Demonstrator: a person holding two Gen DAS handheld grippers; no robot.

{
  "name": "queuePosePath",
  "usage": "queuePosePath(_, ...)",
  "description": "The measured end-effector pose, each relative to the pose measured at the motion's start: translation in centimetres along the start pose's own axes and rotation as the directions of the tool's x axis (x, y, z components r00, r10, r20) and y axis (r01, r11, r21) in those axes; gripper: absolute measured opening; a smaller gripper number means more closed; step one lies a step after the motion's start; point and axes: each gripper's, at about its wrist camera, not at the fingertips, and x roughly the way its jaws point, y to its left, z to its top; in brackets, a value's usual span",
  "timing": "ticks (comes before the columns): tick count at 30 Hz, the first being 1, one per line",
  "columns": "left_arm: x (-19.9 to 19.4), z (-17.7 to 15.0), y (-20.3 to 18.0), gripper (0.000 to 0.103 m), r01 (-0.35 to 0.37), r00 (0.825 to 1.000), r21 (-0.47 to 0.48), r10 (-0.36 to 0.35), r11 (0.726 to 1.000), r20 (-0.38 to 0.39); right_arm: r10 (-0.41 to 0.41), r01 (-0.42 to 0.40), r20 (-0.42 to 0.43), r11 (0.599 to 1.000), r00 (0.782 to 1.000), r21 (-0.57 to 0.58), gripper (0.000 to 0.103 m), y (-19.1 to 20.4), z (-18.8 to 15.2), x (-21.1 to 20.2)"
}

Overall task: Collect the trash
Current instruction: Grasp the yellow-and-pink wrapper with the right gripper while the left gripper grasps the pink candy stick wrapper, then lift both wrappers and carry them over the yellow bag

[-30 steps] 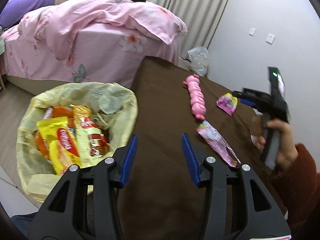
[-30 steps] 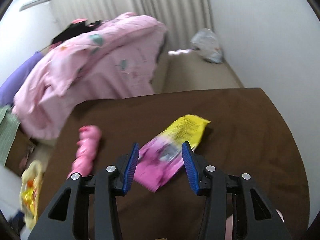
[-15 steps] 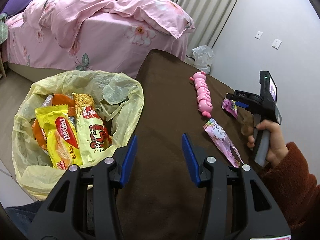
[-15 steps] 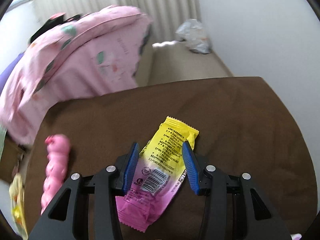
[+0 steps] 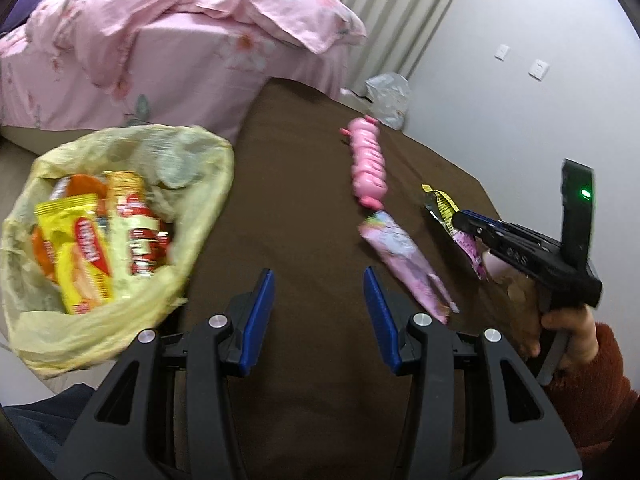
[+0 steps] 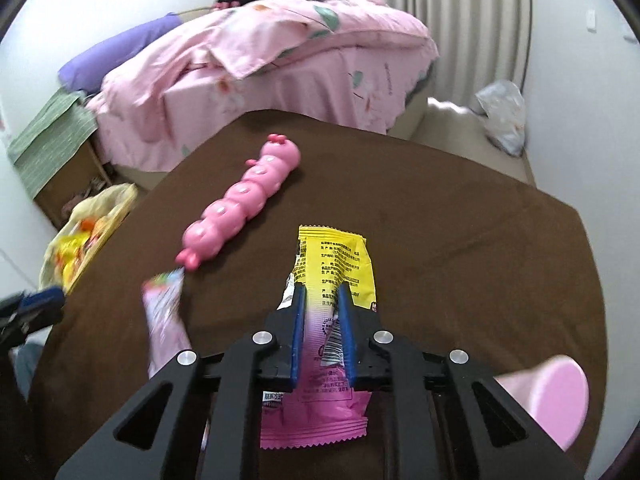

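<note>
My right gripper (image 6: pixel 320 296) is shut on a yellow and pink snack wrapper (image 6: pixel 332 252) and holds it above the brown table (image 6: pixel 460 216); the held wrapper also shows in the left wrist view (image 5: pixel 444 208). A second pale pink wrapper (image 5: pixel 404 256) lies flat on the table to the left of it, also seen in the right wrist view (image 6: pixel 164 312). My left gripper (image 5: pixel 318 286) is open and empty over the table's near edge. A yellow trash bag (image 5: pixel 200 184) holding several snack packets hangs at the table's left side.
A pink caterpillar toy (image 5: pixel 368 164) lies on the table beyond the wrappers. A bed with a pink quilt (image 5: pixel 180 40) stands behind the table. A crumpled clear plastic bag (image 5: pixel 388 96) sits on the floor by the wall.
My right gripper has closed on the yellow and pink wrapper and lifted it off the table, swinging left. My left gripper stays open near the bag.
</note>
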Motion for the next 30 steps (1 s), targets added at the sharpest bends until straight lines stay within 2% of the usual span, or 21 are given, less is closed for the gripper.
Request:
queuePosePath(3,1.3,0.4,-1.8,0.044,0.033,0.999,0.012,-0.033,0.999,-0.032,0.015,-0.015,0.025,1.000,1.000,-0.001,0.017,-0.3,-0.9,-2.0)
queuePosePath(5,2.3,0.7,-2.9,0.044,0.028,0.999,0.015,-0.028,0.999,-0.044,0.025,-0.026,0.041,1.000,0.999,0.007,0.016,-0.6,-1.8,-3.7)
queuePosePath(11,5.1,1.8,-5.1,0.044,0.021,0.995,-0.078,-0.029,0.997,-0.099,0.040,-0.045,0.088,0.997,0.995,0.060,0.016,-1.9,-5.4,-7.4)
queuePosePath(16,7.3,2.7,-6.7,0.044,-0.083,0.989,-0.027,0.079,0.996,-0.122,0.060,-0.070,0.089,0.991,0.994,0.111,0.016,-3.1,-7.9,-8.7)
queuePosePath(19,8.1,2.8,-7.2,0.044,-0.121,0.984,-0.010,0.119,0.993,-0.129,0.075,-0.087,0.100,0.989,0.992,0.121,0.016,-3.5,-8.5,-9.2)
queuePosePath(21,8.5,2.6,-7.3,0.041,-0.138,0.980,0.004,0.137,0.990,-0.144,0.080,-0.093,0.107,0.988,0.991,0.122,0.016,-3.6,-8.6,-9.3)
queuePosePath(23,8.4,2.4,-7.4,0.028,-0.142,0.978,0.033,0.145,0.989,-0.152,0.091,-0.105,0.116,0.987,0.989,0.125,0.016,-3.7,-8.6,-9.6)
queuePosePath(27,6.9,1.6,-7.3,0.022,-0.113,0.981,0.042,0.118,0.993,-0.151,0.124,-0.143,0.140,0.981,0.982,0.135,0.017,-3.5,-8.3,-10.0)
queuePosePath(30,4.7,1.2,-7.4,0.020,-0.104,0.988,0.069,0.111,0.992,-0.109,0.133,-0.152,0.155,0.981,0.979,0.119,0.016,-2.9,-7.9,-10.4)
